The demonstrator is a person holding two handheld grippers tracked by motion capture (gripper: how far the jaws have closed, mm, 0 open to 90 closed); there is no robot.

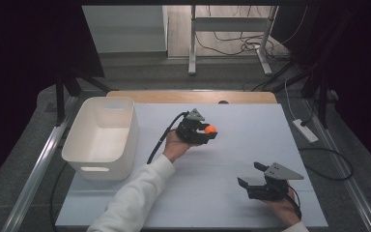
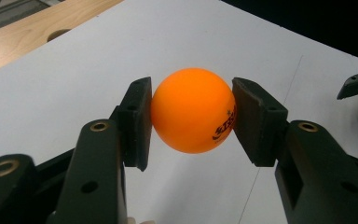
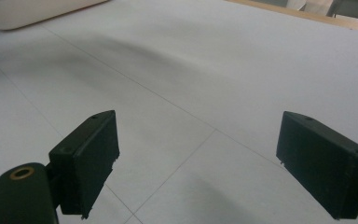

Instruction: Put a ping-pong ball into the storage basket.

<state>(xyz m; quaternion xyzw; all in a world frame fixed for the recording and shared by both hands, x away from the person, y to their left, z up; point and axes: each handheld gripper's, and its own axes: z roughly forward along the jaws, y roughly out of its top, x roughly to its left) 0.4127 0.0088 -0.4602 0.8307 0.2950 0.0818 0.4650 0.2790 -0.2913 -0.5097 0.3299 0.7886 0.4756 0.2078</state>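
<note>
Orange ball (image 2: 192, 111) is pinched across its widest part between both pads of the left claw (image 2: 192, 116), held off the counter (image 1: 232, 159), to the right of the white bin (image 1: 101, 137). Likely a ping-pong ball: very light, thin hard shell, smooth, so it'd squirt out of an off-centre pinch. A grip at the equator with light squeeze looks right; more force risks a dent. Right claw (image 1: 249, 176) sits wide and empty, well right of the bin, near the counter's front edge. Count: one ball, one bin, two claws.
</note>
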